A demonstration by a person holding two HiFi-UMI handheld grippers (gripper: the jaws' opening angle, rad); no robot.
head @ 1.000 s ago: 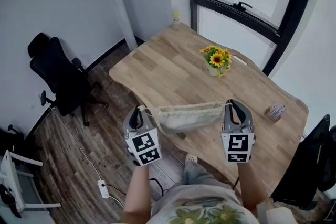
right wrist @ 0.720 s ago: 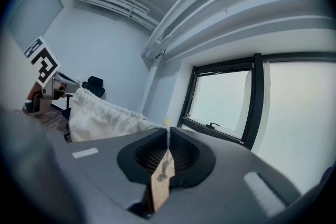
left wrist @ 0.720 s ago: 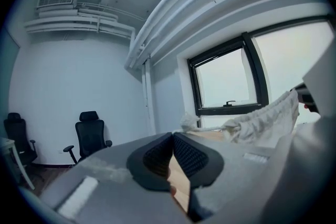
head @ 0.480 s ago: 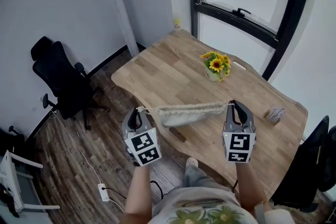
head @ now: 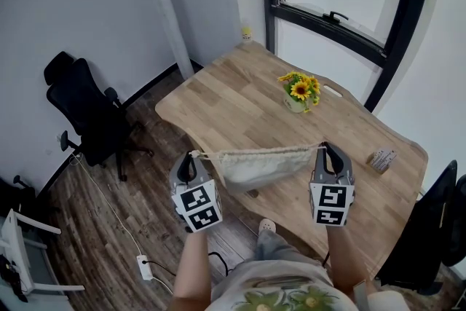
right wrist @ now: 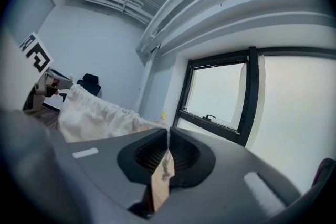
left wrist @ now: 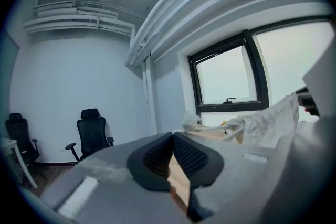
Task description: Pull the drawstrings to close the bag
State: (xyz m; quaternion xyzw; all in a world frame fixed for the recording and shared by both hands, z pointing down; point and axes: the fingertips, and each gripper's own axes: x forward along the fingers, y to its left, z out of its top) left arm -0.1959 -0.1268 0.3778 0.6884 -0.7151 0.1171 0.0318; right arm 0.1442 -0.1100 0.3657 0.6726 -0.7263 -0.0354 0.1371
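Over the table's [head: 240,109] near edge, left gripper [head: 191,155] and right gripper [head: 325,148] fingers [right wrist: 181,153] clenched on the bag's [head: 258,165] drawstrings [head: 204,154] (mouth gathered); could lose a cord through uneven pulling.

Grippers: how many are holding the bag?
2. The left gripper is shut on the drawstring at the bag's left end; the right gripper is shut on the drawstring at its right end. No more are in view.
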